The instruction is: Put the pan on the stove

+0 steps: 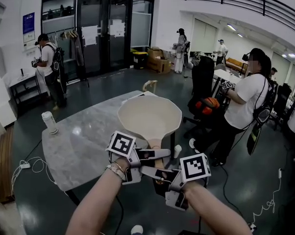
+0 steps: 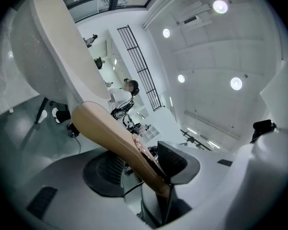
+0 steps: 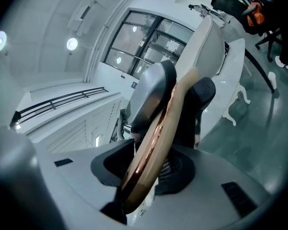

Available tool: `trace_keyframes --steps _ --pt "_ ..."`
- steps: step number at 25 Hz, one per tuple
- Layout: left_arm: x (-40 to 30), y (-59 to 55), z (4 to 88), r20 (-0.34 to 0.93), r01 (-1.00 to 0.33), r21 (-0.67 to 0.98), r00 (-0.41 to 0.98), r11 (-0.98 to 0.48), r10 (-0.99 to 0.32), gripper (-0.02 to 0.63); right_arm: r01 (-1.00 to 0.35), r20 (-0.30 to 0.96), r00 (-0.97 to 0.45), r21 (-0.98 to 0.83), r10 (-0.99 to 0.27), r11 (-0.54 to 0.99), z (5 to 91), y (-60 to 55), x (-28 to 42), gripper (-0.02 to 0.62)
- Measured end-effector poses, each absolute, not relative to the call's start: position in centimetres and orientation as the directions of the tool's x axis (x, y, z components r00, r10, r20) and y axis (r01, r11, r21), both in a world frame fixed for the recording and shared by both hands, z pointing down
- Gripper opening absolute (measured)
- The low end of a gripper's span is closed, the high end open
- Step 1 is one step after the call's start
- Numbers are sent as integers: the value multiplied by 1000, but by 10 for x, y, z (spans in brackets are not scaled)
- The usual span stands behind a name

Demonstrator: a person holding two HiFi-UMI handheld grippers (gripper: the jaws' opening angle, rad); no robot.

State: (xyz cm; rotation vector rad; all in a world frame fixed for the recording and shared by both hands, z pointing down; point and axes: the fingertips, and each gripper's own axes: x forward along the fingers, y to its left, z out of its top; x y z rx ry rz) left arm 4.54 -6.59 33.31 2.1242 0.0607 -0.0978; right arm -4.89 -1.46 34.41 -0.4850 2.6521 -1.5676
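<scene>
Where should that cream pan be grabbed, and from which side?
Grip the pan by its wooden handle, coming from the near end. The handle is slim and sticks out toward the person, while the rest is too wide. The left tool and right tool both clamp it there.

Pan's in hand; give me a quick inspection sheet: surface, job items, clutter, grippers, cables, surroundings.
Surface: grey marble table.
Job's things: cream pan held up by its wooden handle; no stove seen.
Clutter: one white bottle near the table's left edge.
Grippers: left gripper and right gripper both shut on the handle.
Cables: white cable on the floor at left, another at right.
Surroundings: people standing around, an office chair, cardboard boxes by the glass doors.
</scene>
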Motion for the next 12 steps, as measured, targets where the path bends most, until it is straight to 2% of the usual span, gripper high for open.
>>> trace_keyframes --steps 12 --pt "17 -128 328 -91 91 850 996 -519 26 213 -260 124 -943 -853 -308 453 339 -81 -77 140"
